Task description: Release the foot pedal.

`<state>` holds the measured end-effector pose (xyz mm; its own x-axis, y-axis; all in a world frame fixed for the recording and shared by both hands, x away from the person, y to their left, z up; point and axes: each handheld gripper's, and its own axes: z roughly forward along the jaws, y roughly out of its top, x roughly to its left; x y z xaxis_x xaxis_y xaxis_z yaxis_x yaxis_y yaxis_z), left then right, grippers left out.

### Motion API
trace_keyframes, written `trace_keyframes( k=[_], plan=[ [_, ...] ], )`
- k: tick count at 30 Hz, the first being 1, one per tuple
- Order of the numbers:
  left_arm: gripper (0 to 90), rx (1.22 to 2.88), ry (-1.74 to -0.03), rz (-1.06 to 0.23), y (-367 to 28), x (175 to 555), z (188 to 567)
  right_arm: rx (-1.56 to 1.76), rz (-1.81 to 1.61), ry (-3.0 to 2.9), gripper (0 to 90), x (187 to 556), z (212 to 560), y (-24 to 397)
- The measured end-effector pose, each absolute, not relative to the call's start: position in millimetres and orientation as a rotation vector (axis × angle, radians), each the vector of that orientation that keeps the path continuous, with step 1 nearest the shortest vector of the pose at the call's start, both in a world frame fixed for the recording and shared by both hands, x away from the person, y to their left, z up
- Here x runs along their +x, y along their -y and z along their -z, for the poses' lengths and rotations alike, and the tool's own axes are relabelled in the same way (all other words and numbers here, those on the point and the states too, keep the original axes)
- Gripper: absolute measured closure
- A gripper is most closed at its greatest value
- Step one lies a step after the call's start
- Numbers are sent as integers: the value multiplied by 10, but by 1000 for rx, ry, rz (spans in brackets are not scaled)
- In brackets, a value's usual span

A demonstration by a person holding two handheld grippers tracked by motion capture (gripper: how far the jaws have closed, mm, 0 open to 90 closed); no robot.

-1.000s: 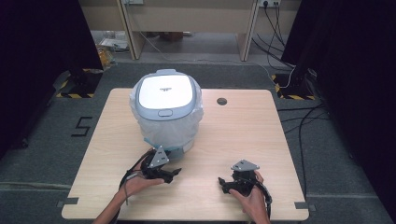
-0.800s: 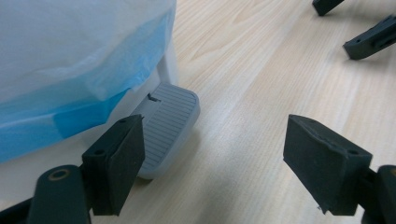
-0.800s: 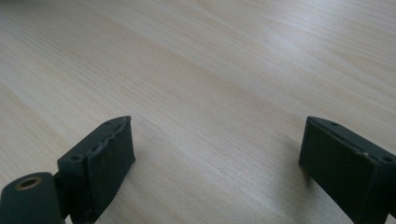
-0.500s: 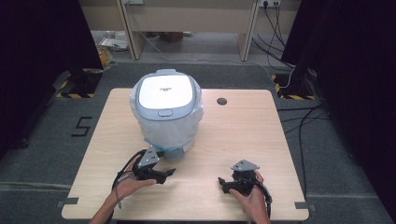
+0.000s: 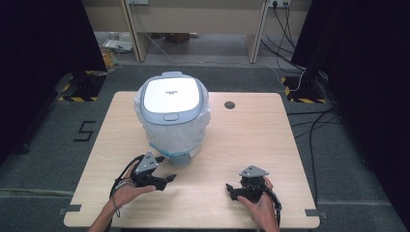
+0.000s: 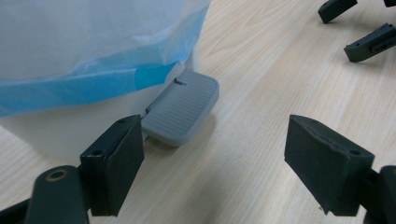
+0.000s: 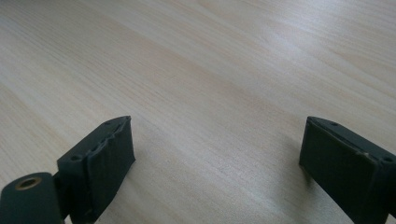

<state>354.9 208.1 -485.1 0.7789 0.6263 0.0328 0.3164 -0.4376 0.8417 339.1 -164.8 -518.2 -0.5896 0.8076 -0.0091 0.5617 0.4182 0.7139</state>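
Bin (image 5: 172,116), white with a blue liner, stands at 11 o'clock on the table (image 5: 251,140); left tool (image 5: 162,178), wide and empty, hovers at its pedal (image 6: 183,106), probably to press next, while right tool (image 5: 238,189) idles wide at 5 o'clock.

A round dark grommet hole (image 5: 229,104) sits in the wooden table (image 5: 270,145), with cables (image 5: 309,121) on the grey floor (image 5: 58,150).

Bare table (image 5: 270,145) ahead of my right gripper (image 5: 235,189), free to pass. Bagged bin (image 5: 172,116) and its pedal (image 6: 182,108) block my left gripper (image 5: 167,180).
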Motion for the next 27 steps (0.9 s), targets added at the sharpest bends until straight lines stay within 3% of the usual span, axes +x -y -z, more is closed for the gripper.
trace_keyframes(
  k=[27],
  plan=[
    [186, 2094, -728, -400, -2258, 3391, 5093, 1171, -970, -2331, 103, 3392, 5181, 1653]
  ],
)
